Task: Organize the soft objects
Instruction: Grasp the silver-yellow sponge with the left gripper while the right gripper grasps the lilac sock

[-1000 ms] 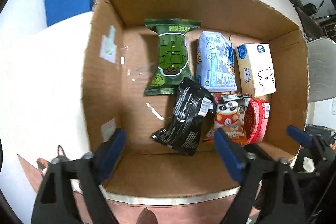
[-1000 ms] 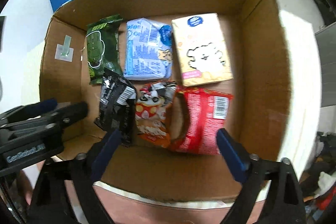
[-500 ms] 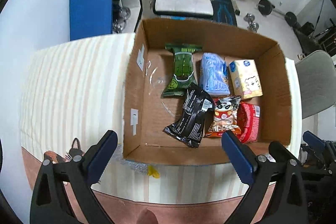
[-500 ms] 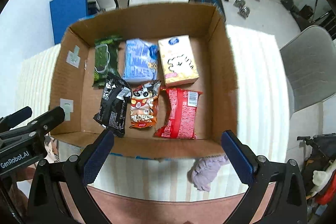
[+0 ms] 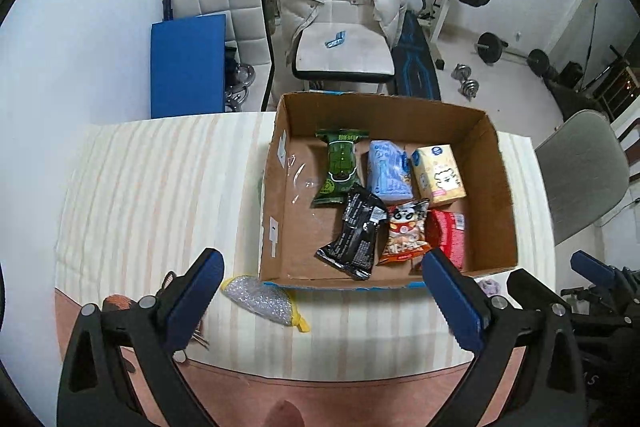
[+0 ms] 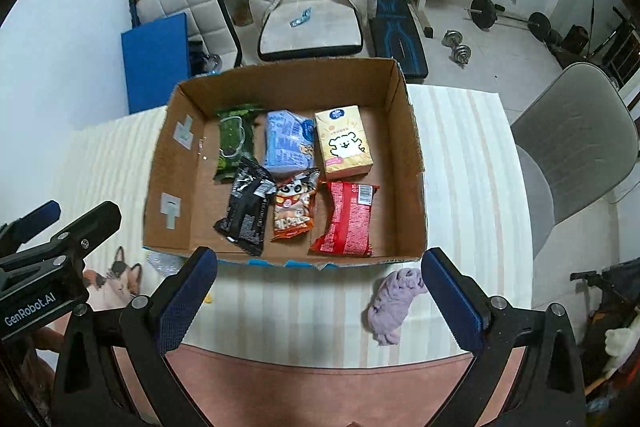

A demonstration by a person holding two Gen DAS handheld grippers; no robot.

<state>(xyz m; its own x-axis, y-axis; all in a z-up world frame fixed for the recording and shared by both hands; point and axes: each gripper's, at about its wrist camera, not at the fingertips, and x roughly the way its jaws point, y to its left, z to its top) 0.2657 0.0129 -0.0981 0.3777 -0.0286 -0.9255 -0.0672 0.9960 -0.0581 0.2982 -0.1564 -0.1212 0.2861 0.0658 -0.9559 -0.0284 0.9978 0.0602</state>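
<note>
An open cardboard box (image 5: 496, 187) (image 6: 414, 163) stands on the striped table. Inside lie a green pack (image 6: 235, 141), a blue pack (image 6: 287, 143), a yellow tissue pack (image 6: 343, 141), a black pack (image 6: 246, 211), an orange snack bag (image 6: 294, 209) and a red pack (image 6: 350, 219). A lilac cloth (image 6: 392, 303) lies in front of the box at the right. A silver mesh scrubber (image 5: 260, 301) lies in front at the left. My left gripper (image 5: 320, 303) and right gripper (image 6: 320, 301) are both open and empty, held above the table's front edge.
A cat-print item (image 6: 114, 281) lies at the table's front left, partly behind the left gripper's body (image 6: 44, 267). Beyond the table are a chair with a white jacket (image 5: 340, 11), a blue mat (image 5: 186, 63), weights and a grey chair (image 6: 576, 147).
Both grippers have pulled back and up from over the box. The whole box, the table and the room now show. Both stay open.
</note>
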